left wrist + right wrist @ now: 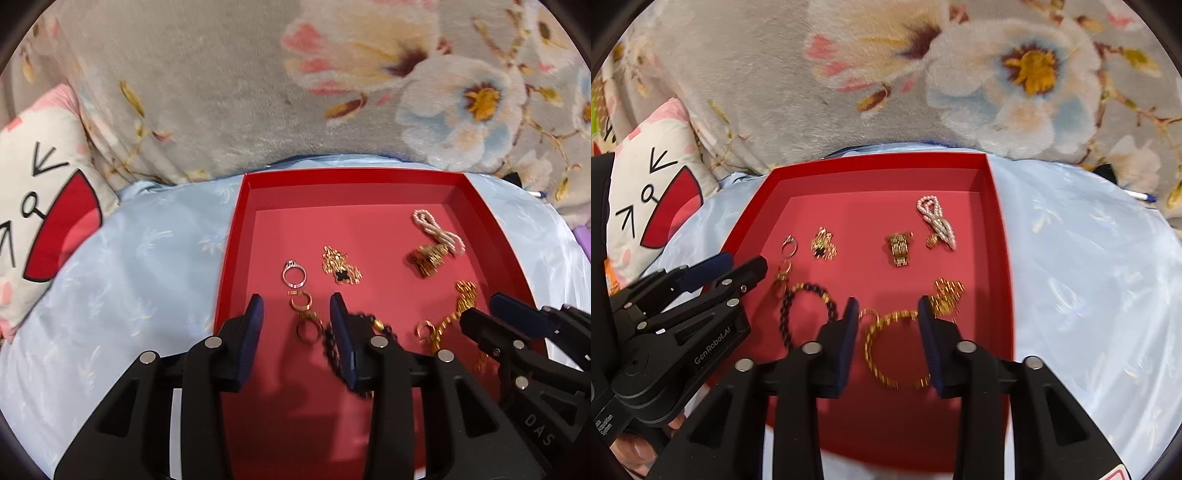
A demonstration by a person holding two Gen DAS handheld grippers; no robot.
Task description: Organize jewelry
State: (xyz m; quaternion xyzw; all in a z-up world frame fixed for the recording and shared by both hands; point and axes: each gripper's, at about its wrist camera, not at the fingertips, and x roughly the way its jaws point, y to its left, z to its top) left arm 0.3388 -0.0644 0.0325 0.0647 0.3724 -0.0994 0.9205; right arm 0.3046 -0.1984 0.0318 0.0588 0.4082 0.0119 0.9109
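Observation:
A shallow red tray (236,236) lies on pale blue cloth and holds the jewelry. Far in it are a pearl bracelet (437,229), a gold band piece (428,258), a gold pendant with a black clover (341,267) and a silver ring (294,275). My left gripper (295,306) is open above two gold rings (304,314), with a black bead bracelet (332,347) by its right finger. My right gripper (888,306) hangs open over a gold chain bracelet (879,343), touching nothing. A gold chain cluster (947,295) lies just to its right.
A grey floral blanket (221,92) rises behind the tray. A cat-face cushion (37,206) sits at the left. Pale blue sheet (1089,277) spreads right of the tray, with a pen (1143,195) at its far edge. A hand (631,450) grips the left tool.

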